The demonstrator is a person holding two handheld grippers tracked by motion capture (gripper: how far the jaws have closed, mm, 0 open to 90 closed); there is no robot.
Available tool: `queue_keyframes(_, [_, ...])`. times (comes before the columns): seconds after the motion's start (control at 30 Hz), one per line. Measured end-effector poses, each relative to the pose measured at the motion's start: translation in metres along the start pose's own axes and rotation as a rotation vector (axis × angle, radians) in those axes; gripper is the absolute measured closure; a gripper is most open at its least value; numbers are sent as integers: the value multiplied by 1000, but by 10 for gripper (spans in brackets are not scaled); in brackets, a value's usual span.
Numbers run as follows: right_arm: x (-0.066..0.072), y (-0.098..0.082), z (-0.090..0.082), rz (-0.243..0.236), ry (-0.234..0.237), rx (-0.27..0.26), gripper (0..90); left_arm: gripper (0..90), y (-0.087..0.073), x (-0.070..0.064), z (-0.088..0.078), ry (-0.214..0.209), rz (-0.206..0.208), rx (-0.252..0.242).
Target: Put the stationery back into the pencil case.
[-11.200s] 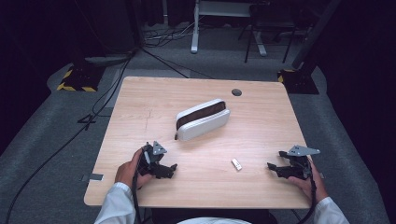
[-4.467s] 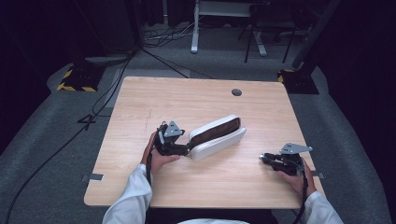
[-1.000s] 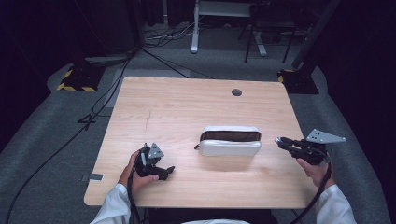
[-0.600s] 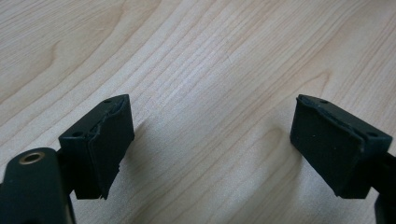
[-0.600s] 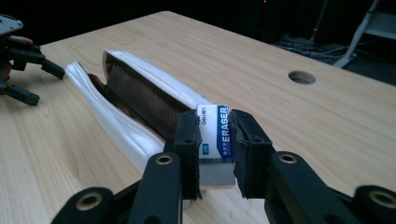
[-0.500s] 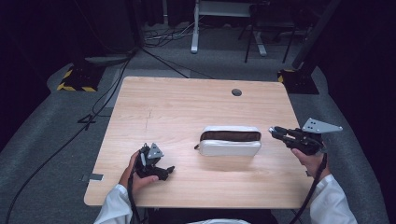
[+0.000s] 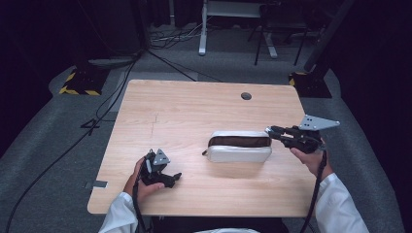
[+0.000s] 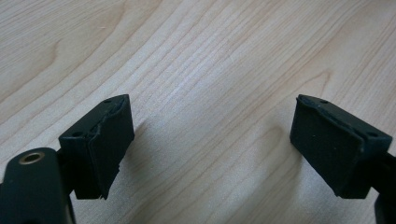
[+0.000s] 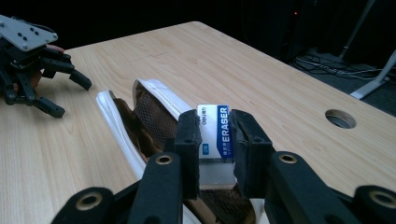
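Note:
A white pencil case (image 7: 239, 146) with a brown lining lies open at the middle right of the table; its mesh inside shows in the right gripper view (image 9: 140, 121). My right gripper (image 7: 270, 131) hovers at the case's right end, shut on a white and blue eraser (image 9: 215, 131) held just above the open mouth. My left gripper (image 7: 172, 177) rests on the wood near the front left, open, with nothing between its pads (image 8: 105, 140).
The wooden table (image 7: 184, 111) has a round cable hole (image 7: 246, 96) at the back right. Dark floor with cables, stands and a yellow-black striped base (image 7: 77, 82) surrounds it.
My right gripper has carried the eraser leftward to the case's right end. The case was earlier turned and set level by the left gripper, which then drew back to the front left.

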State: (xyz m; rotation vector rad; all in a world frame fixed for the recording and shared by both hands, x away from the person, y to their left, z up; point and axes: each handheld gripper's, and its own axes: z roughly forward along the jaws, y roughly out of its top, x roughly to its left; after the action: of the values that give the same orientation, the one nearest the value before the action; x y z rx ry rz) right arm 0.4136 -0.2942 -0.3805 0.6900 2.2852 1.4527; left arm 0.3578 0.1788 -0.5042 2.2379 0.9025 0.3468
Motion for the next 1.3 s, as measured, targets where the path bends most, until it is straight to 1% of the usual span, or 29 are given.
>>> queue_keyframes(0.13, [4,4,10,-18,23,14,736,141,0,0,0,0,0,-2])
queue_keyframes(0.33, [12,8,21,-45,73,28,736,141,0,0,0,0,0,-1])
queue_keyframes(0.43, [15,9,26,-54,81,48,736,141,0,0,0,0,0,-2])
queue_keyframes(0.57, [18,9,31,-55,95,57,736,141,0,0,0,-6,-4,-2])
queue_keyframes(0.7, [21,9,42,-67,110,78,736,141,0,0,0,-6,-3,-3])
queue_keyframes(0.73, [22,9,46,-73,123,88,736,141,0,0,0,-6,-4,-2])
queue_keyframes(0.8, [22,9,48,-76,123,94,735,141,0,0,0,-6,-4,-2])
queue_keyframes(0.93, [23,6,57,-74,133,116,735,141,0,0,0,-5,-4,-2])
queue_keyframes(1.03, [22,3,61,-69,132,128,733,141,0,0,0,-3,2,-1])
queue_keyframes(1.07, [22,2,62,-68,126,131,733,141,0,0,0,-4,-3,-2])
queue_keyframes(1.23, [19,-1,62,-58,117,135,729,141,0,0,0,-4,0,-1])
queue_keyframes(1.3, [17,-2,62,-49,116,128,698,141,0,0,0,-2,2,-1])
